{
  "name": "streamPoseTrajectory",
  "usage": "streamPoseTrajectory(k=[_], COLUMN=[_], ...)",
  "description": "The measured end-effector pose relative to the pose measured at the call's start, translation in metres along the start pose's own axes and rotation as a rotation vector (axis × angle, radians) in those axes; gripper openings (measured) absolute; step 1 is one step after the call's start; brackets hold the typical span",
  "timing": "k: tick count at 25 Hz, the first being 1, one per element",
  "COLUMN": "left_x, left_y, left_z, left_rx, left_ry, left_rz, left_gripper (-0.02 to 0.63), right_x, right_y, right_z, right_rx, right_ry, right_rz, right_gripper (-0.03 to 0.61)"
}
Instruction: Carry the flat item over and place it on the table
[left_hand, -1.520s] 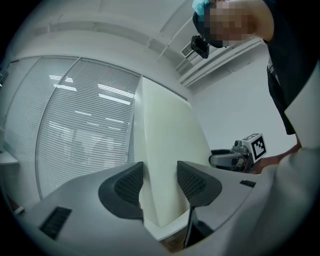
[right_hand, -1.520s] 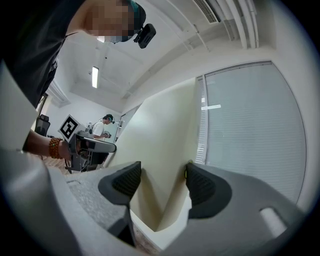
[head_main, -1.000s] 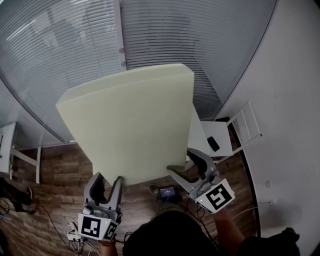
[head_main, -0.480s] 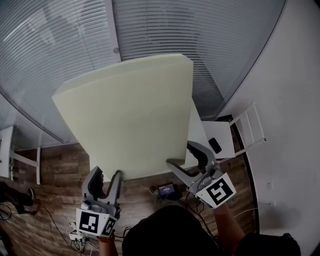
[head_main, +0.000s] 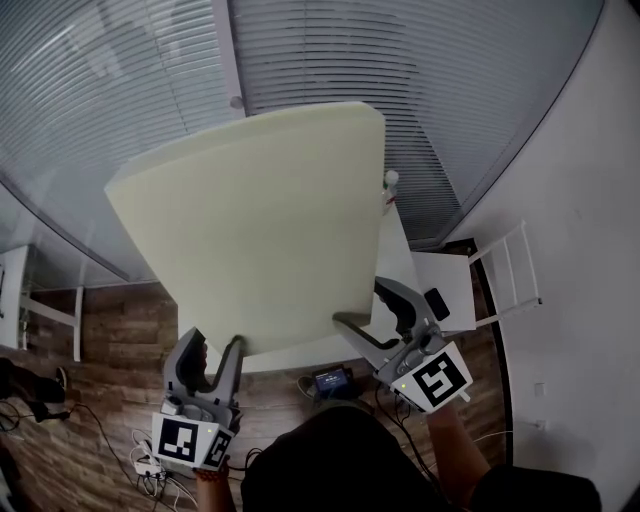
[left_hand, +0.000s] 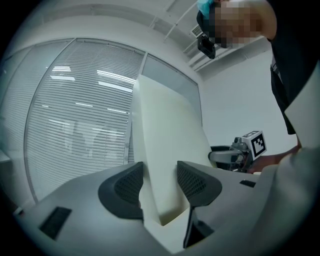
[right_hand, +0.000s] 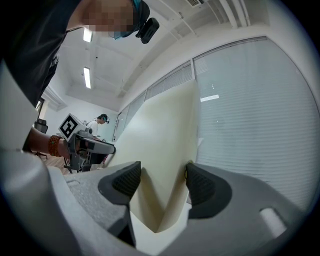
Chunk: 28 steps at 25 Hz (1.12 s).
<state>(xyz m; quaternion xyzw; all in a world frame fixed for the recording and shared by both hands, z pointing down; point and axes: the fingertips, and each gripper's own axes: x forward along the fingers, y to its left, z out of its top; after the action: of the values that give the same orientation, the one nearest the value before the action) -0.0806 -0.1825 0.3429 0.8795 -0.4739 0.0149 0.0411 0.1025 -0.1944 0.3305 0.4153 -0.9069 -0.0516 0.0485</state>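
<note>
Thick rectangular slab (head_main: 260, 230), pale cream, looks like soft foam. Left gripper (head_main: 215, 347) and right gripper (head_main: 362, 304) both clamp its near edge. Cubes (head_main: 190, 443): 2 black-white square codes, no text.

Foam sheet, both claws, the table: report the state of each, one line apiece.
foam sheet: held up and tilted, near edge pinched at both corners, not yet laid down.
left claw: shut on the foam sheet's near left corner.
right claw: shut on the foam sheet's near right corner.
table: beneath the raised foam sheet, mostly hidden by it.
</note>
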Motion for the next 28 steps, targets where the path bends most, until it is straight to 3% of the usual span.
streamPoseTrajectory(k=[10,28], left_x=[0.053,0.090], left_y=[0.015,0.030], left_z=[-0.001,-0.006], left_rx=[0.003,0.010], left_ry=[0.012,-0.002], left_rz=[0.017,0.060], left_gripper=[0.210,0.210], right_x=[0.032,0.061], right_y=[-0.049,-0.085], right_z=[-0.012,-0.022], right_rx=[0.007,-0.010], right_ry=[-0.005,-0.049], right_rz=[0.015,0.050], right_gripper=[0.282,0.282])
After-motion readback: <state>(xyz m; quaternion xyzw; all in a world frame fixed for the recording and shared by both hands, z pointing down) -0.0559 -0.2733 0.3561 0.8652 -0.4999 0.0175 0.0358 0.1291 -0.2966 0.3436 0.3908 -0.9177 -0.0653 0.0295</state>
